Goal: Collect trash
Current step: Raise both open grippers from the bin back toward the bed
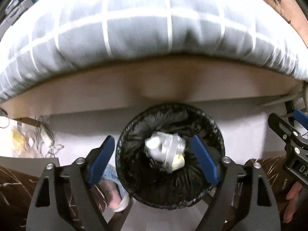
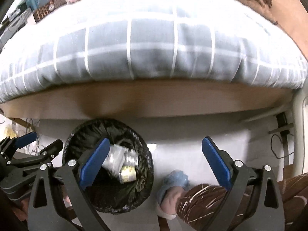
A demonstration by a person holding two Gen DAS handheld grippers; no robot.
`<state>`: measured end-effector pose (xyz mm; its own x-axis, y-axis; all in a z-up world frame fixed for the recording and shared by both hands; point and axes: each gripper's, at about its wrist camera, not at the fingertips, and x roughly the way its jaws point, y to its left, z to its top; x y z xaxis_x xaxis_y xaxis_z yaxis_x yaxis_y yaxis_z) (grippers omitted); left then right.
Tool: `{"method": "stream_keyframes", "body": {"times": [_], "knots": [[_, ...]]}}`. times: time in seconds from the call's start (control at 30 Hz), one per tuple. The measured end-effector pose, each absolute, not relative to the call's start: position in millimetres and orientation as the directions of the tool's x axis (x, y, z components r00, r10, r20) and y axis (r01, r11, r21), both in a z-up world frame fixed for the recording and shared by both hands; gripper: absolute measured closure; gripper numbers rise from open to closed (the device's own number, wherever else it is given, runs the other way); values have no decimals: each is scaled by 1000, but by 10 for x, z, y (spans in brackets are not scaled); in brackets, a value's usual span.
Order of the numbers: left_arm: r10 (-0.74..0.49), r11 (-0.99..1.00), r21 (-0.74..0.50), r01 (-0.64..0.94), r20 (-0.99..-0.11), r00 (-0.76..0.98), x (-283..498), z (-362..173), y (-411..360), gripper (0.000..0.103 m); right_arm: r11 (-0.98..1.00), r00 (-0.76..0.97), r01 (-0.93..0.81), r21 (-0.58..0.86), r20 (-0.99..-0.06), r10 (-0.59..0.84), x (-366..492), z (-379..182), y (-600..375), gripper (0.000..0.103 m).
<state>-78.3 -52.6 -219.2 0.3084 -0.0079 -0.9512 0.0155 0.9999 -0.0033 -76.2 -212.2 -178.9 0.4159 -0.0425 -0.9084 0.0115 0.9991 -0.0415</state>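
Left gripper (image 1: 152, 156) hangs right over the bin (image 1: 219, 134), its 2 blue fingers (image 1: 101, 157) spread wide, nothing between them. Right gripper (image 2: 154, 163) sits just beside it, jaws equally wide and empty, its left finger overlapping the bin's rim. Down in the black-lined bin lies the trash (image 1: 165, 152): a crumpled clear plastic bottle with a yellowish label. Beyond the bin runs the wooden bed frame (image 1: 154, 88), and above it the grey checked duvet (image 1: 138, 30).
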Motion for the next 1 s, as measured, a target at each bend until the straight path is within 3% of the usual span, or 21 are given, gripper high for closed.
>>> {"method": "stream_keyframes", "body": {"times": [0.2, 0.67, 1.0], "knots": [[-5, 1000, 0, 11, -904, 428, -744, -1762, -483, 6, 998, 537, 14, -64, -841, -61, -791, -1325, -2124, 10], [-16, 999, -36, -21, -794, 607, -574, -853, -421, 6, 998, 728, 17, -60, -684, -53, -658, -507, -2133, 10], [-28, 997, -69, -37, -760, 650, -95, -566, -281, 6, 998, 758, 46, -36, -650, -58, -203, -279, -2254, 10]]}}
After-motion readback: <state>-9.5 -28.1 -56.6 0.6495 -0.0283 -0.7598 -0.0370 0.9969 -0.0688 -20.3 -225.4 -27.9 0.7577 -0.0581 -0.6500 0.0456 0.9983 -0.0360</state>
